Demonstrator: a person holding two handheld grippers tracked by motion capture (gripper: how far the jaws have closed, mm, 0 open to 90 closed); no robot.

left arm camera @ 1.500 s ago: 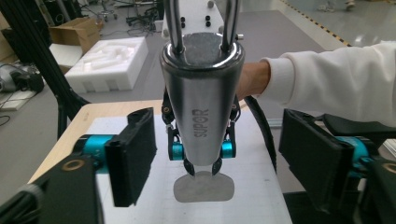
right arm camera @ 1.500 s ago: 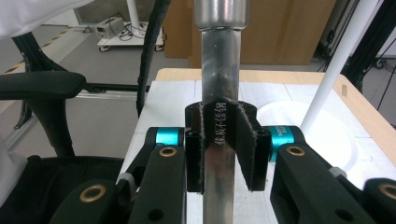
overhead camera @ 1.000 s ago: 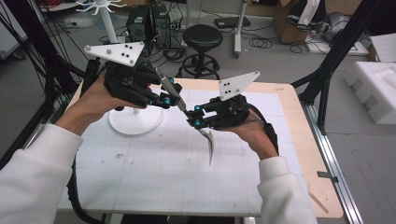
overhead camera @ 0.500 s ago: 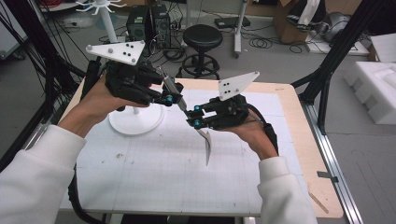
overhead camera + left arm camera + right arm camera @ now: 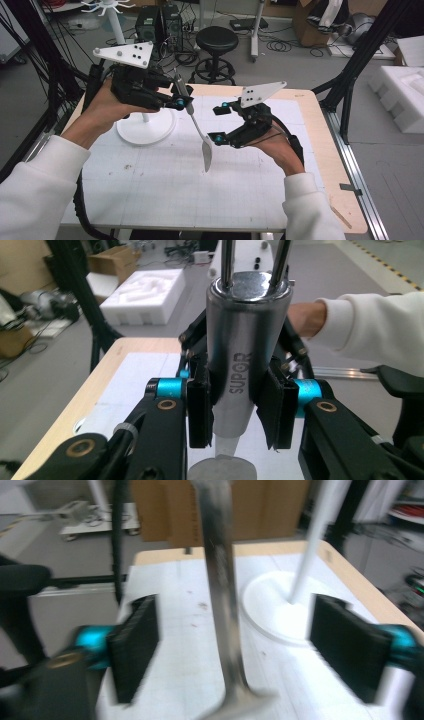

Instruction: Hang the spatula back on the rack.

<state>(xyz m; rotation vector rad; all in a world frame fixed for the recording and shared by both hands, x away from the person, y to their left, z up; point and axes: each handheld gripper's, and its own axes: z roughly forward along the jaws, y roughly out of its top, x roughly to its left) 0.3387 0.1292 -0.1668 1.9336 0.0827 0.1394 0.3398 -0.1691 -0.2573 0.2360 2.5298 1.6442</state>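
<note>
While left tool (image 5: 235,412) clamps spatula (image 5: 201,137) handle, right tool (image 5: 247,650) gapes; left view reads SUPOR.

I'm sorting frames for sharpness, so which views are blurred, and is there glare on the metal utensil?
Right gripper view: motion-smeared, the utensil shaft and right gripper pads soft. Left gripper view: sharp up close, a bright highlight on the utensil handle, "SUPOR" readable, background soft. High view: evenly lit, mildly soft, the left gripper clear.

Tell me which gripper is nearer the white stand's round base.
Left. The left gripper hovers just above the round base's right edge, clamping the metal utensil; the right gripper is farther right, open around the utensil.
</note>
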